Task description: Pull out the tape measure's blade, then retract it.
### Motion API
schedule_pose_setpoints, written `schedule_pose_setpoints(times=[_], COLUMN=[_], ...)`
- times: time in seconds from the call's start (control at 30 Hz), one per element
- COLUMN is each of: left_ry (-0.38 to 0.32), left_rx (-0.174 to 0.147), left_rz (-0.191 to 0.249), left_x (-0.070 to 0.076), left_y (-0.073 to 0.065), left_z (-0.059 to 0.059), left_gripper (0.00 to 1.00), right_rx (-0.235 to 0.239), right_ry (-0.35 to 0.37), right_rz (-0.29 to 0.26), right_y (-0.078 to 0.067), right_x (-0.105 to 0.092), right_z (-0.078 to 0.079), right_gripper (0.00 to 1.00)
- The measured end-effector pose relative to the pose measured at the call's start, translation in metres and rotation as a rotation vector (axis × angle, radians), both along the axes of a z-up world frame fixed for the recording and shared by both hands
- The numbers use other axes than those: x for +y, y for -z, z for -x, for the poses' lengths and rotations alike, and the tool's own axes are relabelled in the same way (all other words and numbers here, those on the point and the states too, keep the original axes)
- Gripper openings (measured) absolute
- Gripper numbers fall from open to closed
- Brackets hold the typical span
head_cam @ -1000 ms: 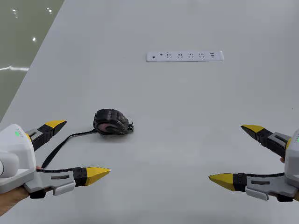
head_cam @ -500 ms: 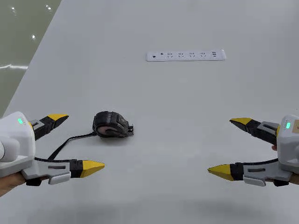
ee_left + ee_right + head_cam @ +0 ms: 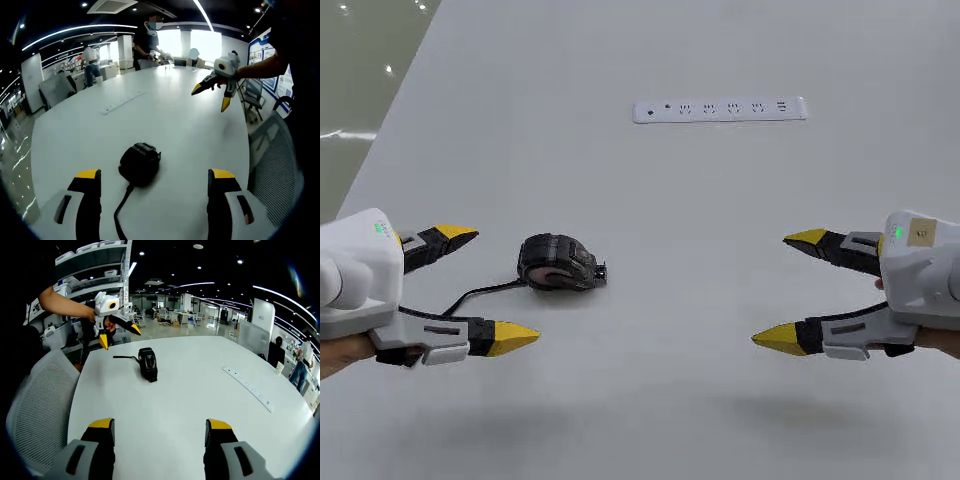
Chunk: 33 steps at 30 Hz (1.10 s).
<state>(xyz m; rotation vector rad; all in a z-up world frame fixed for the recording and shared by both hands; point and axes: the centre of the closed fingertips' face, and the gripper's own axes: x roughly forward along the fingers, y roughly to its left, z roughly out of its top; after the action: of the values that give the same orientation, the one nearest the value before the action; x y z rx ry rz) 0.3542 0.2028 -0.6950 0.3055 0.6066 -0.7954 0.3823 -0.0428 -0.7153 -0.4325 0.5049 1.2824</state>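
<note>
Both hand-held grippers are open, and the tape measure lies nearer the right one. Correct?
Not quite: the tape measure lies nearer the left hand-held gripper, as the head view shows. Both are open, the right hand-held gripper too.

The left gripper (image 3: pixel 487 284) has moved further up the table (image 3: pixel 670 200) than a second ago, so its upper jaw tip now sits beyond the tape measure (image 3: pixel 558 263) rather than level with it. The right gripper (image 3: pixel 788 288) has come forward and inward toward the middle of the table, and more of its white body shows in the head view
</note>
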Motion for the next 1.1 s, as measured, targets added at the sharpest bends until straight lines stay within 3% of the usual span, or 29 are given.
schedule_pose_setpoints(times=[0.57, 1.1], left_ry=[0.131, 0.222], left_rx=[0.032, 0.045], left_rz=[-0.095, -0.171], left_x=[0.000, -0.008], left_y=[0.015, 0.031], left_z=[-0.015, -0.032], left_gripper=[0.72, 0.64], right_rx=[-0.013, -0.023], right_ry=[-0.137, -0.274], right_rz=[0.018, 0.050], right_y=[-0.001, 0.014], right_x=[0.034, 0.074], right_z=[-0.012, -0.014], right_gripper=[0.62, 0.52])
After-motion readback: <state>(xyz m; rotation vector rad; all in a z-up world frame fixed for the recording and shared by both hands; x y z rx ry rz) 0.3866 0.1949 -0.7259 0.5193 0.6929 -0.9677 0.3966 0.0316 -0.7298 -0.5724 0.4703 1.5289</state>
